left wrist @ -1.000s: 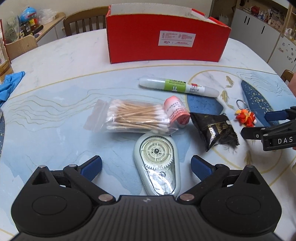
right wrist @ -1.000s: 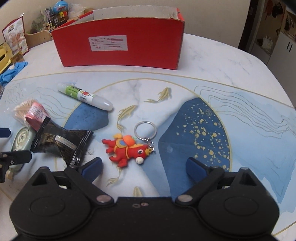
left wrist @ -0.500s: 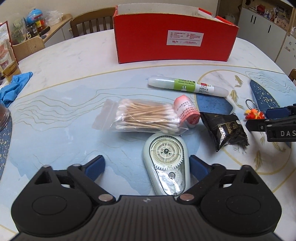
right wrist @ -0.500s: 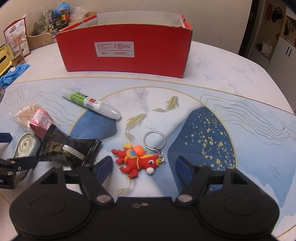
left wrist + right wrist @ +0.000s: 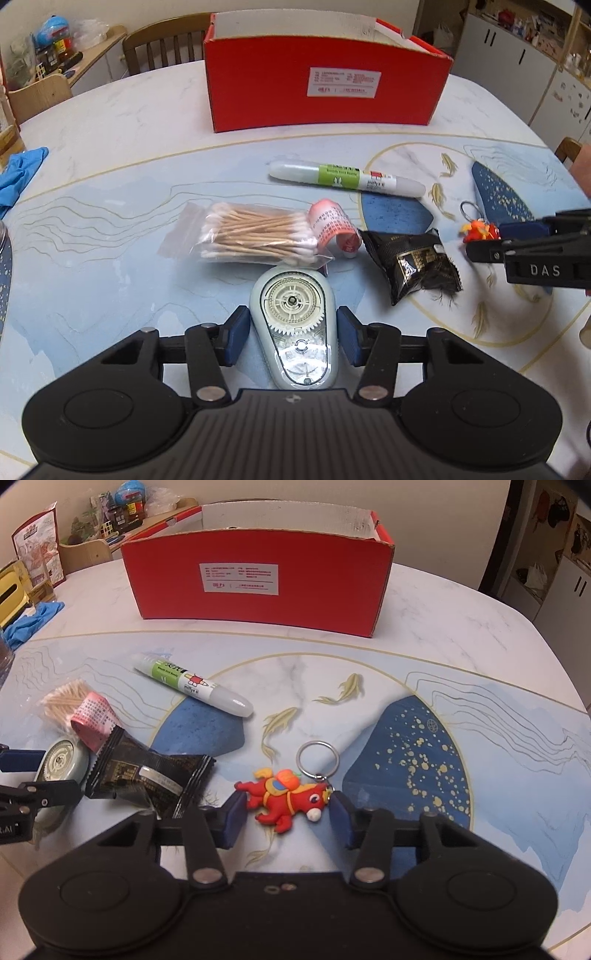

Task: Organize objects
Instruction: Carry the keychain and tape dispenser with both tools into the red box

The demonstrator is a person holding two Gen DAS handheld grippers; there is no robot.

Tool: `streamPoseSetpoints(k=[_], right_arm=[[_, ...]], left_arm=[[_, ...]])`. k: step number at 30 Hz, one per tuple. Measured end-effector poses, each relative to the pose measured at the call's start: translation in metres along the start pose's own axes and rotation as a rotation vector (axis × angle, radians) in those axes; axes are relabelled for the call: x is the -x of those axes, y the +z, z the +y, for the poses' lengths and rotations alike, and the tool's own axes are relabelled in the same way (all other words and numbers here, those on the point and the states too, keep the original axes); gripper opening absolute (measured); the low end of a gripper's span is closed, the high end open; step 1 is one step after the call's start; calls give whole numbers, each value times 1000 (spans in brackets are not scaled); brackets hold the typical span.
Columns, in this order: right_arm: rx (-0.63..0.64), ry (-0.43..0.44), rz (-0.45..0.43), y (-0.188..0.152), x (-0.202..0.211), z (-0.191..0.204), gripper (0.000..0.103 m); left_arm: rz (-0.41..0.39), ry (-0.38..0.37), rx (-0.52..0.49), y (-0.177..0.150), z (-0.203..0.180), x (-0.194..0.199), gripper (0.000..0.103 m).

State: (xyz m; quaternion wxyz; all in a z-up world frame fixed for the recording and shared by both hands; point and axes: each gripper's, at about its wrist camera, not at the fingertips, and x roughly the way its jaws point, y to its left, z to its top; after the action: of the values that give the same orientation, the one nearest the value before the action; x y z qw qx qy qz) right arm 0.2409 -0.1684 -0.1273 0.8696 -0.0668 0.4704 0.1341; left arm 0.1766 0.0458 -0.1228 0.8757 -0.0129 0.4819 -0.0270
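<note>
My left gripper (image 5: pixel 292 334) has closed its blue pads against both sides of the pale green correction tape dispenser (image 5: pixel 292 325), which lies on the table. My right gripper (image 5: pixel 286 812) has its pads against both ends of the red horse keychain (image 5: pixel 286 799), also on the table. A bag of cotton swabs (image 5: pixel 255 234), a pink roll (image 5: pixel 330 225), a black snack packet (image 5: pixel 412 266) and a white-green glue pen (image 5: pixel 347 179) lie between them. The open red box (image 5: pixel 325 92) stands behind.
A blue cloth (image 5: pixel 18 177) lies at the table's left edge. Wooden chairs (image 5: pixel 162 44) and a shelf with jars stand behind the table. White cabinets (image 5: pixel 517 66) are at the back right.
Both grippers have moved forward and narrowed: the left around the correction tape dispenser, the right around the horse keychain.
</note>
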Motion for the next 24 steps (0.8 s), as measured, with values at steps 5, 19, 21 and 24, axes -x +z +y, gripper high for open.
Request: streamPoseSetpoints(k=[5, 19, 21, 24], right_arm=[[-8, 17, -14, 0, 12, -2, 48], [23, 52, -50, 21, 53, -2, 48], [40, 57, -51, 28, 59, 0, 48], [73, 54, -69, 39, 68, 1, 48]], left_arm=[[-27, -34, 3, 5, 0, 11, 50], [-58, -96, 13, 23, -1, 39, 50], [-48, -104, 28, 31, 1, 41, 50], [-50, -112, 38, 44, 3, 46, 50]])
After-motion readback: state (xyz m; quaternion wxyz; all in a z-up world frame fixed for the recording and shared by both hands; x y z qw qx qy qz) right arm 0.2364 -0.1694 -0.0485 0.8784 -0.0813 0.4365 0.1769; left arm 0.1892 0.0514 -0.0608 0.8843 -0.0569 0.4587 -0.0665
